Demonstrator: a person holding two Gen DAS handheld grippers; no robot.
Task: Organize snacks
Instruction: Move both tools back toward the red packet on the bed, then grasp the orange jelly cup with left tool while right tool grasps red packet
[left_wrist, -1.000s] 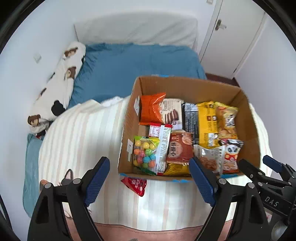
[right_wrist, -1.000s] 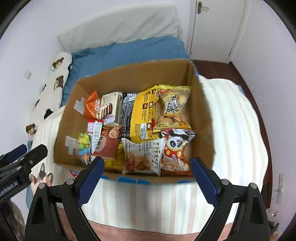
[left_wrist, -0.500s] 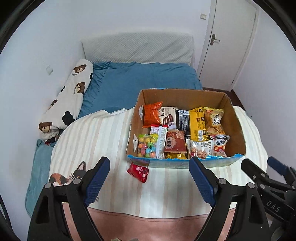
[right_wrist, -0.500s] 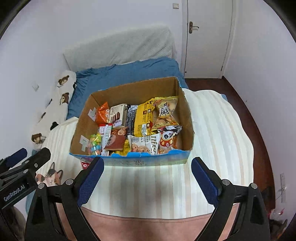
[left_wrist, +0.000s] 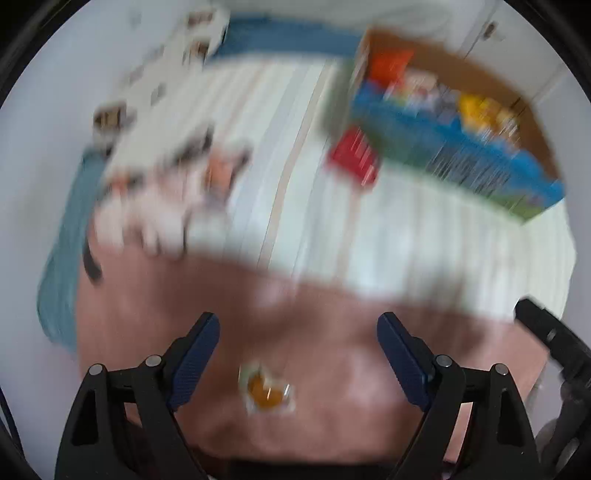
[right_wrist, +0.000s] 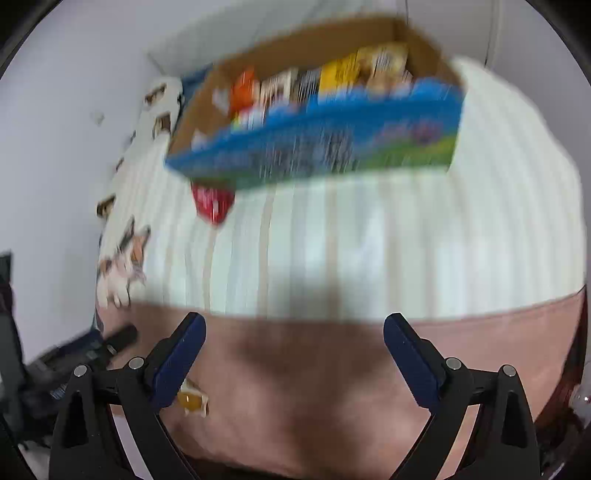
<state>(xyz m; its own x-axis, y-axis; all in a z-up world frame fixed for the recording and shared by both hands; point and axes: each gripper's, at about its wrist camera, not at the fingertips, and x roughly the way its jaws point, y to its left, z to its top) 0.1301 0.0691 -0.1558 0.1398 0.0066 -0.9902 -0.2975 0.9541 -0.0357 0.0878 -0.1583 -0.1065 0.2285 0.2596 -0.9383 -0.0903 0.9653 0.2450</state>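
Both views are motion-blurred. A cardboard box (left_wrist: 461, 151) with a blue printed front, full of snack packets, sits on the striped bedspread; it also shows in the right wrist view (right_wrist: 332, 147). A red snack packet (left_wrist: 352, 157) lies on the spread just outside the box's front left corner, also seen in the right wrist view (right_wrist: 212, 201). A small clear packet with an orange centre (left_wrist: 266, 392) lies on the pink blanket between my left gripper's (left_wrist: 298, 349) open fingers; it sits beside the left finger in the right wrist view (right_wrist: 192, 400). My right gripper (right_wrist: 294, 349) is open and empty.
A pink blanket (right_wrist: 332, 387) covers the near bed edge. A cat-print cushion (left_wrist: 166, 206) and a bear-print pillow (left_wrist: 173, 55) lie at the left. The right gripper's body (left_wrist: 554, 339) shows at the left wrist view's right edge. A door stands behind the box.
Both grippers have pulled back from the box and tilted down fast, bringing the pink blanket and the small orange-centred packet into view. Both stay open.
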